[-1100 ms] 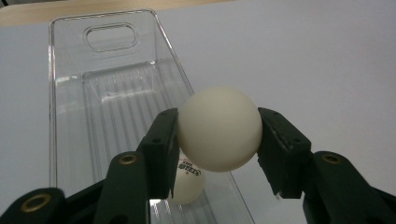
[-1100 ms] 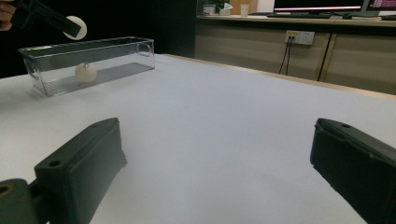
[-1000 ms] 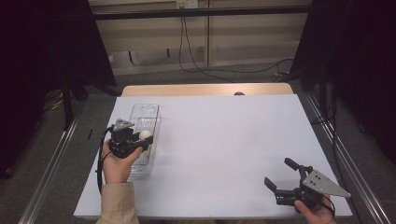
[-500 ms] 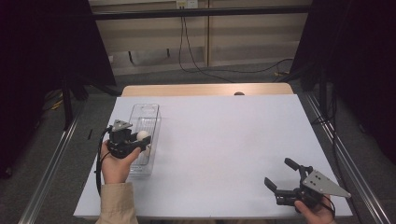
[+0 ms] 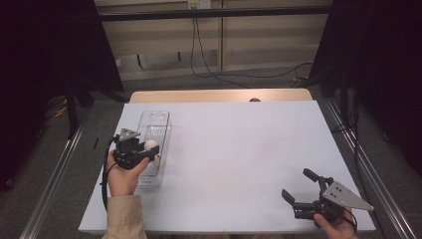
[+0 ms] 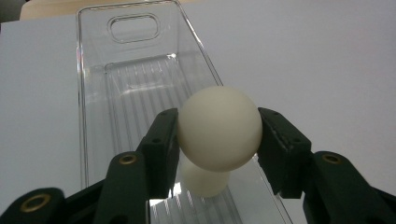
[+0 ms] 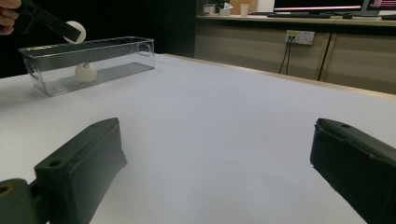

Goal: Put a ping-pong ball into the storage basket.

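A cream-white, smooth round ball (image 6: 218, 128) sits clamped between the two black jaws of the left gripper (image 6: 217, 133), the pads pressing on its left and right sides. It hangs above the near half of a long, clear plastic box (image 6: 93, 93) with a ribbed floor and an oval handle cut-out in its far end wall. In the right gripper view the held ball (image 7: 74, 31) is above the rim of the box (image 7: 116, 51), clear of it.

A second cream-white round ball (image 7: 86, 72) lies on the floor of the box, towards its near end; in the left gripper view it shows just under the held ball (image 6: 205, 179), partly hidden by it. In the high view the two balls appear close together at the box's near half, the held one (image 5: 151, 145) at the left gripper's (image 5: 149, 152) tips.

The box (image 5: 155, 119) stands on the white worktop (image 5: 239, 149) near its left edge, lying lengthwise from the near side towards the far side. The person's left hand (image 5: 122, 177), in a beige sleeve, holds the left gripper over it.

The right gripper (image 5: 301, 186) is well apart from the box, at the near right corner of the worktop, held by the person's right hand (image 5: 338, 228). Its jaws stand wide apart with nothing between them, and they point across the bare worktop towards the box.
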`<state>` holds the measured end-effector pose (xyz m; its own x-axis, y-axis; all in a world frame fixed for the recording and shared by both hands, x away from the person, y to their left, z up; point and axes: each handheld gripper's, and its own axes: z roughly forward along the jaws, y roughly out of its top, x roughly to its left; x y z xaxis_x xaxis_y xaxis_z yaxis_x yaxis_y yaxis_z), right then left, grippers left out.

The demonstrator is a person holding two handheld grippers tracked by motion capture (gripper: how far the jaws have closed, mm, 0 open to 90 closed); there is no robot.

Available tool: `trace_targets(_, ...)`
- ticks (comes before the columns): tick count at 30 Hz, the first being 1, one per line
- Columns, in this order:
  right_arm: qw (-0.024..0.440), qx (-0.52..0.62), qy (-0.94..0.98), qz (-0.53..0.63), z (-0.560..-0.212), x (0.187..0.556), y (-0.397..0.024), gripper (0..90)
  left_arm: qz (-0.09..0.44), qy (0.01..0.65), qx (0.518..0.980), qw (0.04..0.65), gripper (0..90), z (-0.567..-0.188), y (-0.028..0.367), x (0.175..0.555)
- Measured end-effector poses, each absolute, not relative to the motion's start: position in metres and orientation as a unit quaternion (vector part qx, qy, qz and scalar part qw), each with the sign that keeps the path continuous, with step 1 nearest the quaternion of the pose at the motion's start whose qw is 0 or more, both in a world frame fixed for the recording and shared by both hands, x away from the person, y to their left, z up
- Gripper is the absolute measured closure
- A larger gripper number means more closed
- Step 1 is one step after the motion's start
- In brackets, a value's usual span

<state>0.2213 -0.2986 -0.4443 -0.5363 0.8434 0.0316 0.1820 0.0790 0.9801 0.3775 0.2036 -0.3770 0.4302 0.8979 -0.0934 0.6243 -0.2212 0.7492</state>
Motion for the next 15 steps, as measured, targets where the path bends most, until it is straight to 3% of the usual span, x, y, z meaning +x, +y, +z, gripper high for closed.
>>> trace_targets(15,0.294,0.381,0.672,0.562,-0.4448,0.2226,-0.2969,1.9,0.192,0.507,0.758,0.364,50.7,-0.3808,0.2087,0.3778)
